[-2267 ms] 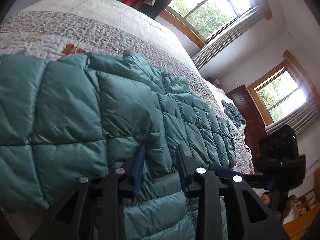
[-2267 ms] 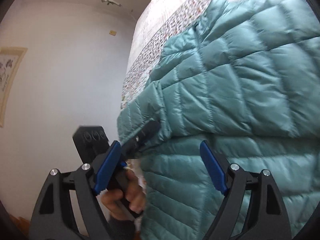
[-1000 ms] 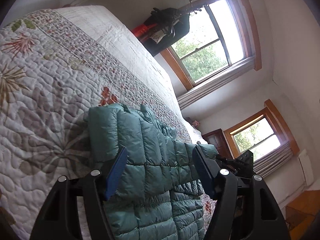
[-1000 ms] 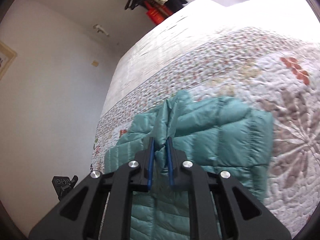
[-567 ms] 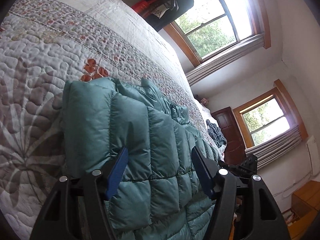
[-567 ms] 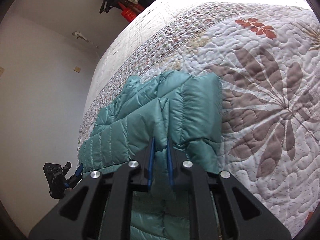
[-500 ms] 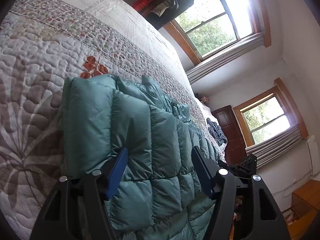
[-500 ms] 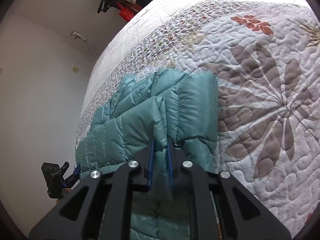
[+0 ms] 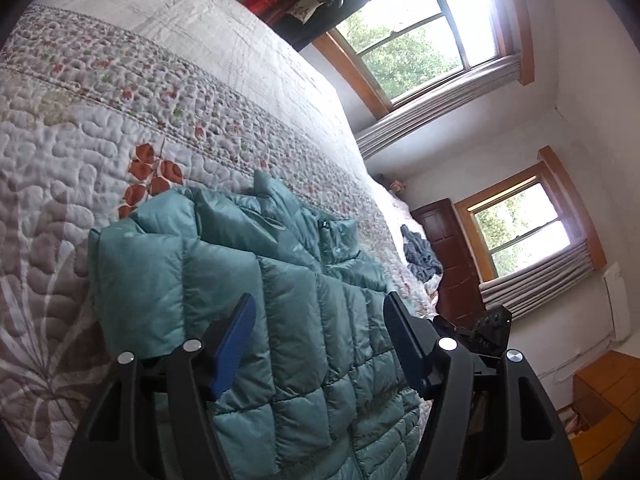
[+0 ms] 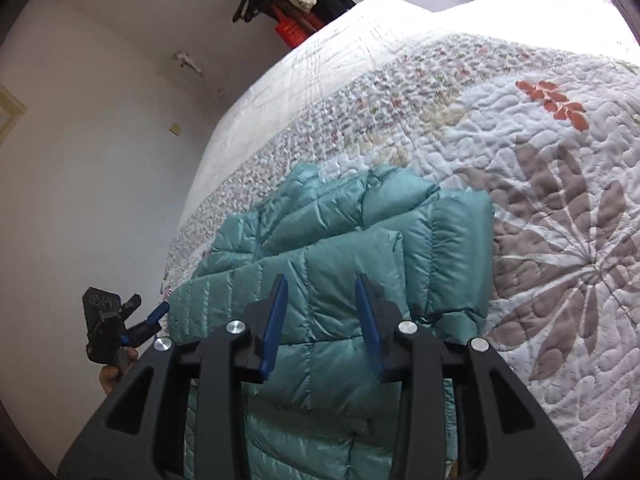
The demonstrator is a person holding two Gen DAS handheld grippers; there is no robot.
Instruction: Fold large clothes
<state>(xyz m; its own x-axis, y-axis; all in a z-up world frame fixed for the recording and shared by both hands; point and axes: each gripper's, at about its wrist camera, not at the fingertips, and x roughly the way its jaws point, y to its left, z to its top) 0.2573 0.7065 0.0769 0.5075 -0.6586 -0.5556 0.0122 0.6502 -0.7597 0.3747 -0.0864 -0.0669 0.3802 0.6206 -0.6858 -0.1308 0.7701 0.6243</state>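
Left gripper (image 9: 318, 316) wide, empty, low over folded jacket (image 9: 280, 300) on quilt (image 9: 80, 152). Right gripper (image 10: 321, 296) parted, empty, angled down above jacket.

Home bedroom: bed (image 9: 208, 92) under floral quilt (image 10: 540, 208), wood-framed windows (image 9: 416, 36) (curtains gathered), wooden door (image 9: 452, 256).

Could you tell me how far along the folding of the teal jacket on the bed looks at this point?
Done: the jacket lies on the quilt with one layer already folded over, edges stacked at its far end.

In hand: nothing. The left gripper and right gripper are both open above the jacket.

Left: the near part runs out of view toward the bed's edge, so probably at least one more fold.
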